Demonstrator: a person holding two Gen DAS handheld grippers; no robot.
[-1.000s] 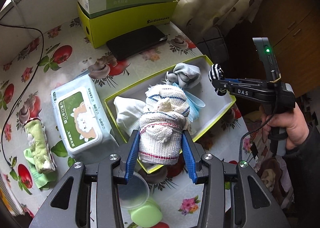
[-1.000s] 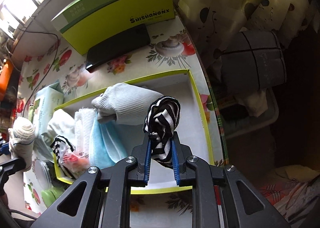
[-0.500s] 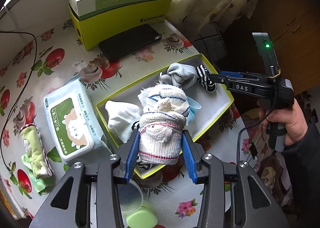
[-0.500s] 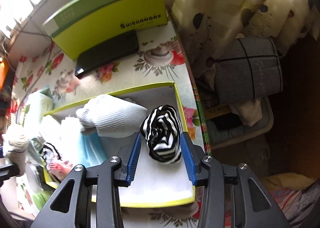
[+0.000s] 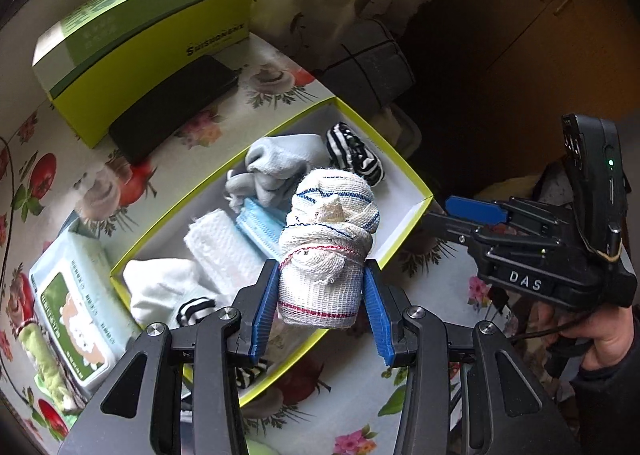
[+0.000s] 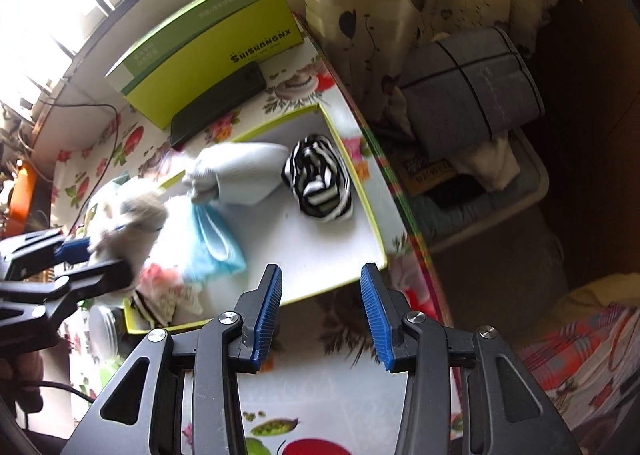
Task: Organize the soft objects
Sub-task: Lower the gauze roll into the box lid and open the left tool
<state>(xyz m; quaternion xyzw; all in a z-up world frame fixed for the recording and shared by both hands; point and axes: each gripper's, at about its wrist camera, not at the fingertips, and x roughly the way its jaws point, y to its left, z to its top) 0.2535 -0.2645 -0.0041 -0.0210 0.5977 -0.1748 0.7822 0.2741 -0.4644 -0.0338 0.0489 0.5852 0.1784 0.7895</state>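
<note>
My left gripper (image 5: 322, 313) is shut on a rolled white cloth (image 5: 326, 247) with blue and red stitching, held above the shallow yellow-rimmed box (image 5: 416, 211). In the box lie a black-and-white striped sock (image 5: 354, 153), a grey sock (image 5: 280, 167), a blue mask (image 5: 258, 225), a white towel (image 5: 222, 245) and a white sock (image 5: 160, 289). My right gripper (image 6: 320, 311) is open and empty, near the box's front edge (image 6: 340, 283); the striped sock (image 6: 318, 185) lies in the box beyond it. It also shows in the left wrist view (image 5: 476, 211), right of the box.
A large yellow-green carton (image 5: 140, 43) stands at the back with a black phone (image 5: 172, 107) in front. A wet-wipes pack (image 5: 76, 307) and a green cloth roll (image 5: 44, 359) lie left of the box. The table edge (image 6: 404, 207) runs right of the box, with curtain beyond.
My right gripper drew back from the box, leaving the striped sock lying in its far right corner. My left gripper moved the rolled cloth further right over the box.
</note>
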